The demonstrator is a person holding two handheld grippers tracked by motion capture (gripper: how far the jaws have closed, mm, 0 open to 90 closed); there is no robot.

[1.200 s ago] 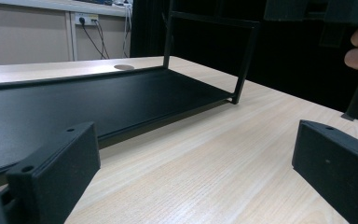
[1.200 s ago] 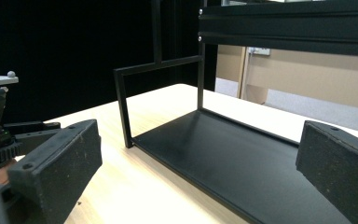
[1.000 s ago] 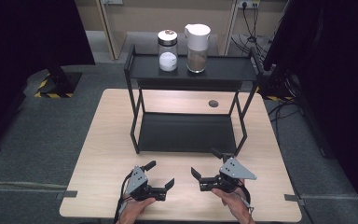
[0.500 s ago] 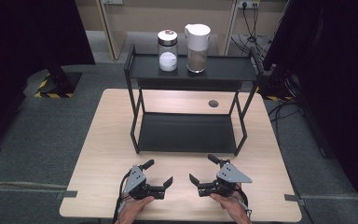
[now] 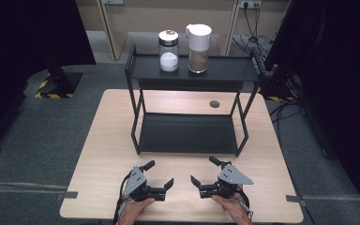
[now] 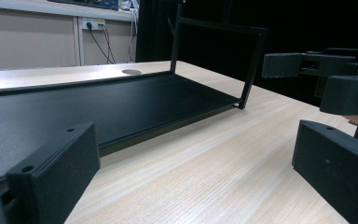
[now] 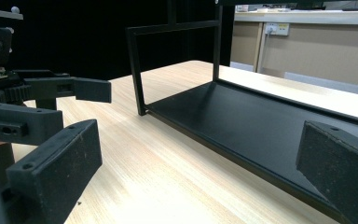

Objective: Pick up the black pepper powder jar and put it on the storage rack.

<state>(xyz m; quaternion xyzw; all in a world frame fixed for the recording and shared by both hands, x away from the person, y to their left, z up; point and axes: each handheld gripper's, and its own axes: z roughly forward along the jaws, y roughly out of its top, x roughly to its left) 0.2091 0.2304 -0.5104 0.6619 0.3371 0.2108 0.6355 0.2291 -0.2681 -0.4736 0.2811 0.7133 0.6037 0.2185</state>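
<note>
Both claws gape wide, holding nothing: left gripper (image 5: 158, 174), right gripper (image 5: 205, 170). Just ahead stands the black two-tier metal rack (image 5: 187, 133); the high view alone reveals two jars, perhaps glass, atop it.

— What sort of place are we looking at here?
— A lab or test room: black curtains (image 5: 33, 33) are hanging round a lone wooden desk (image 5: 112, 140), hazard tape (image 5: 47, 91) is marking the grey floor (image 5: 37, 136), and cables (image 5: 253, 18) are running to wall sockets (image 5: 246, 4).
</note>
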